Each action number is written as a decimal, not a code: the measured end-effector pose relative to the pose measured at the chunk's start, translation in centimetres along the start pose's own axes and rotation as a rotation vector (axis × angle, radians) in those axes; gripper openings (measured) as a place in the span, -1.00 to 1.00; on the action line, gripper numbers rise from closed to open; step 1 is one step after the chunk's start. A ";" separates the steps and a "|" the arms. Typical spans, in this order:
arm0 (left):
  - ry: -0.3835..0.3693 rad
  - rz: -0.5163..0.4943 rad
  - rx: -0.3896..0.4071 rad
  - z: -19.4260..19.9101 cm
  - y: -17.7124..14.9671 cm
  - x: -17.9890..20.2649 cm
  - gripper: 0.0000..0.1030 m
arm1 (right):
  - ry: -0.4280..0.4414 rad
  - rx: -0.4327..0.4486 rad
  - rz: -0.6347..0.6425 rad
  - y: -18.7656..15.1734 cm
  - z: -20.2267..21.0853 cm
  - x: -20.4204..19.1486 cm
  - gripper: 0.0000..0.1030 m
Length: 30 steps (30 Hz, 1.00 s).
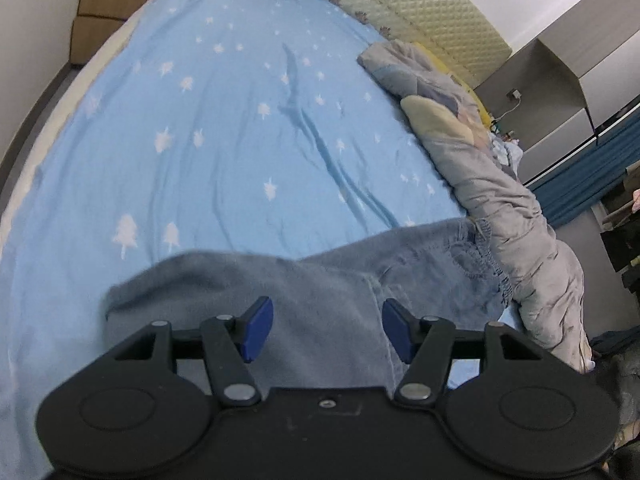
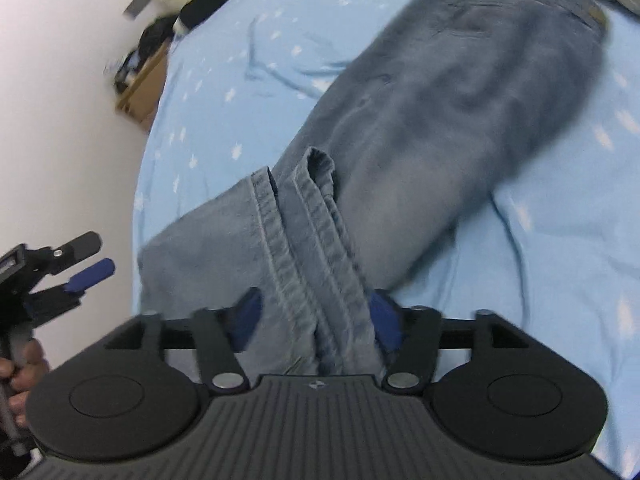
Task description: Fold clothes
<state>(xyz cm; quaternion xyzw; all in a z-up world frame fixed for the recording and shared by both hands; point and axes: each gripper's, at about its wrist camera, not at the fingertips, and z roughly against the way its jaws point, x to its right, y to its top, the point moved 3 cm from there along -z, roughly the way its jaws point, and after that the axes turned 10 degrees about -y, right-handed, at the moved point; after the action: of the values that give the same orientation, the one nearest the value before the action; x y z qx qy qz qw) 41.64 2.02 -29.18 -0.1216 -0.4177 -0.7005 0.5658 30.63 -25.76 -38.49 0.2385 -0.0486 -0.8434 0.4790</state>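
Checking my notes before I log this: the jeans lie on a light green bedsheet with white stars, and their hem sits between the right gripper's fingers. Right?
Not quite: the bedsheet is light blue, not green, as both wrist views show. The rest stands: it has white stars, and the right wrist view shows the hem of the jeans between the right gripper fingers.

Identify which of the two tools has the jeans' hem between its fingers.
The right tool: the stitched hem of the jeans lies between its jaws. The left tool has empty jaws above the denim.
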 end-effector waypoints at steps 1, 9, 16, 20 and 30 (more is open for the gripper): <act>0.003 0.005 -0.006 0.0 -0.4 -0.1 0.12 | -0.005 -0.019 0.030 0.4 -0.8 -0.1 0.50; 0.045 0.012 -0.024 0.8 -2.0 -1.2 0.12 | 0.043 -0.246 0.091 0.5 -4.8 -0.5 0.13; 0.075 0.052 0.005 2.3 -2.5 -2.4 0.12 | 0.103 -0.161 0.167 1.8 1.1 -4.0 -0.68; 0.084 0.059 0.020 3.4 -2.7 -2.8 0.12 | 0.110 -0.070 0.342 3.5 4.7 -8.4 -0.69; 0.125 0.098 0.058 5.3 -3.5 -3.7 0.12 | 0.164 0.090 0.564 10.8 8.2 -13.5 -0.82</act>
<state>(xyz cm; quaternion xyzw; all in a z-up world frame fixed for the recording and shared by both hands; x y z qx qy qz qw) 38.16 8.46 -29.84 -0.0814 -0.3952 -0.6657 0.6278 41.19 -21.52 -23.11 0.3039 -0.1115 -0.6519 0.6857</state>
